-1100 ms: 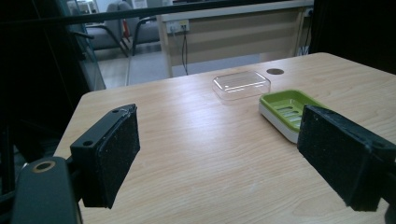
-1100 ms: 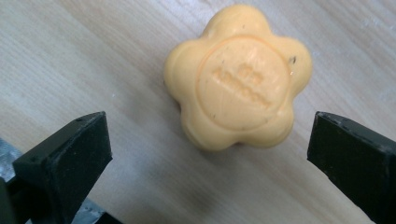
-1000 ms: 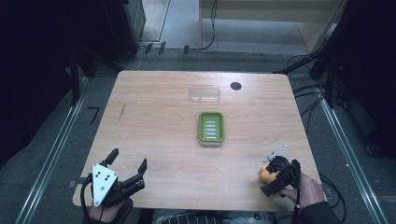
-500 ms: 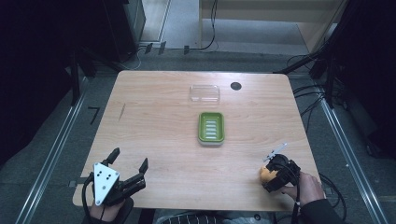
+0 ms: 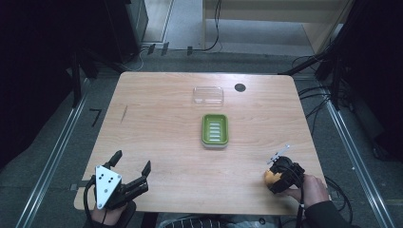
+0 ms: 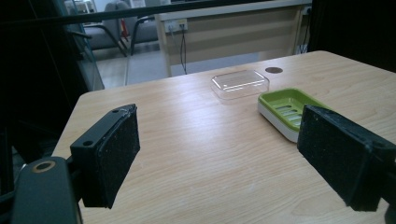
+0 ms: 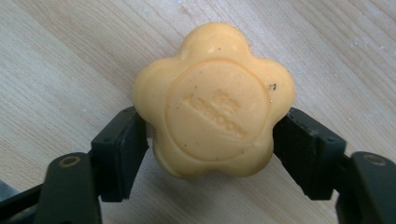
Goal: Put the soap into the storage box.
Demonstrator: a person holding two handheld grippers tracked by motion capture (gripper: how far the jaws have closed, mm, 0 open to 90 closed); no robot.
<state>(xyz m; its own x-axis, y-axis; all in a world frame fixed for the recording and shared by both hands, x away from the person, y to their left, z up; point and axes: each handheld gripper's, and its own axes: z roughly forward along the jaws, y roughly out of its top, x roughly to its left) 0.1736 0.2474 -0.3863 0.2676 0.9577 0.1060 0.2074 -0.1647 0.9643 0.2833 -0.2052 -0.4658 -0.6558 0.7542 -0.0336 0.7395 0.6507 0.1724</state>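
up close, the right gripper has just closed its jaws onto the flower-shaped orange soap bar, while lower left in the high view the left gripper gapes empty.

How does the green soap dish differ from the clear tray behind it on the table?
The green soap dish is opaque, with a ridged, slotted floor and a pale base; the clear tray is see-through with a plain floor. In the high view the dish lies with its long side running away from the person, near the table's middle, while the tray lies crosswise, farther off. Both are empty rounded rectangles resting flat on the wooden table.
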